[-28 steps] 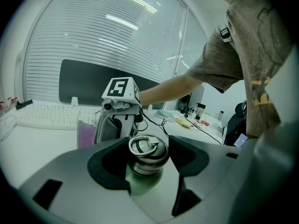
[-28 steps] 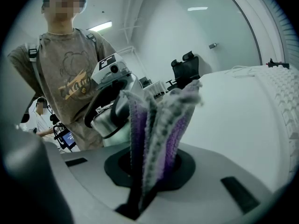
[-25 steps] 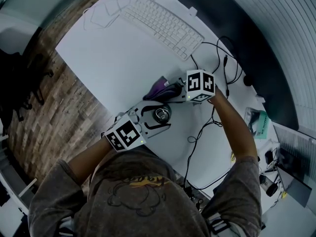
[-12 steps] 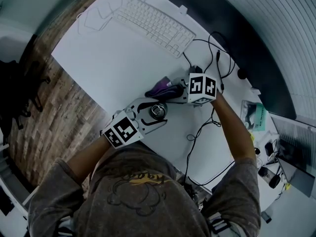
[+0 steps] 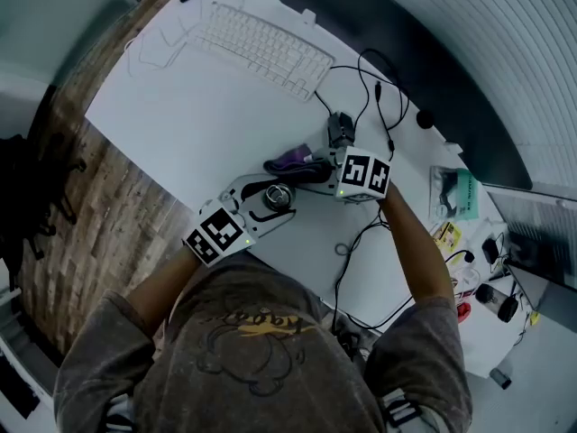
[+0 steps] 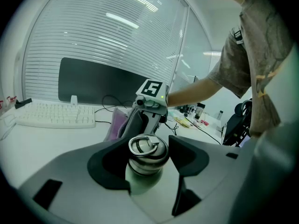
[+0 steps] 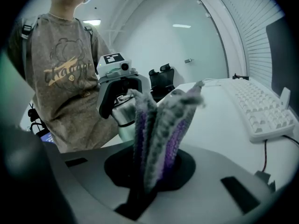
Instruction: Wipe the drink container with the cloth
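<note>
- The white desk [image 5: 194,120] has bare room between my grippers and the keyboard [image 5: 257,48]. Its near edge is close by on my side, and loose cables [image 5: 361,242] trail to the right.
- Both my forearms reach in from below. The left is bent short and the right is stretched longer, so the grippers face each other.
- My right gripper [image 7: 154,167] points toward the left one and is clamped on the purple-grey cloth [image 7: 161,125], which stands up in folds.
- My left gripper [image 5: 273,202] is spread wide, its jaws against both sides of the drink container [image 6: 146,150].
- The container stands upright with its long axis vertical and its ring lid on top, just beside the cloth.
</note>
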A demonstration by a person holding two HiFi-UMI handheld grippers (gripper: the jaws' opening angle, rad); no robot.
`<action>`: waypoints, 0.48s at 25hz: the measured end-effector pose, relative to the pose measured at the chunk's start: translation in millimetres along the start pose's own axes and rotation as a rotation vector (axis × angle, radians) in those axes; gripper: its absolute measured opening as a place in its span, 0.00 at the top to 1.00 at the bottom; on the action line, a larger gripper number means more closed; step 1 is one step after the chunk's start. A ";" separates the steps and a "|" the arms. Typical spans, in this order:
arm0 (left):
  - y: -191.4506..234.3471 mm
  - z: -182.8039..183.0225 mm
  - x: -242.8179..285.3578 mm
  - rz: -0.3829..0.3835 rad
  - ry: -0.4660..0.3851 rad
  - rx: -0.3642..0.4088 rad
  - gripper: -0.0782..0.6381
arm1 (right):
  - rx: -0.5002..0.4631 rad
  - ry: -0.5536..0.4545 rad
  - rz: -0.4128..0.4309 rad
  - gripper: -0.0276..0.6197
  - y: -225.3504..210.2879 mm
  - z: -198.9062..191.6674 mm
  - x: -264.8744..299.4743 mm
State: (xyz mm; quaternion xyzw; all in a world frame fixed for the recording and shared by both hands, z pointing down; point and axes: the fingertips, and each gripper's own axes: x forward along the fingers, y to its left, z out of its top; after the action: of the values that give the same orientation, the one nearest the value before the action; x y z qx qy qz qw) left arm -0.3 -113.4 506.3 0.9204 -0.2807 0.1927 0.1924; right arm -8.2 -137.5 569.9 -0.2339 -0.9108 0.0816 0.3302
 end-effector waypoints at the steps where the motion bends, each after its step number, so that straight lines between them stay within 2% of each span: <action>1: -0.1 -0.3 0.0 -0.002 0.001 0.000 0.51 | 0.006 -0.007 -0.020 0.89 0.9 -0.4 -0.3; 12: -0.2 -2.0 1.9 -0.029 0.018 -0.005 0.51 | 0.065 -0.094 -0.282 0.89 12.9 -6.9 -3.6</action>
State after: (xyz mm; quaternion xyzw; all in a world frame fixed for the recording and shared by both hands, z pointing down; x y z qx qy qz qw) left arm 0.7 -113.1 508.8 0.9221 -0.2659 0.1974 0.1999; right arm 3.5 -128.0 569.3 -0.0888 -0.9459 0.0748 0.3029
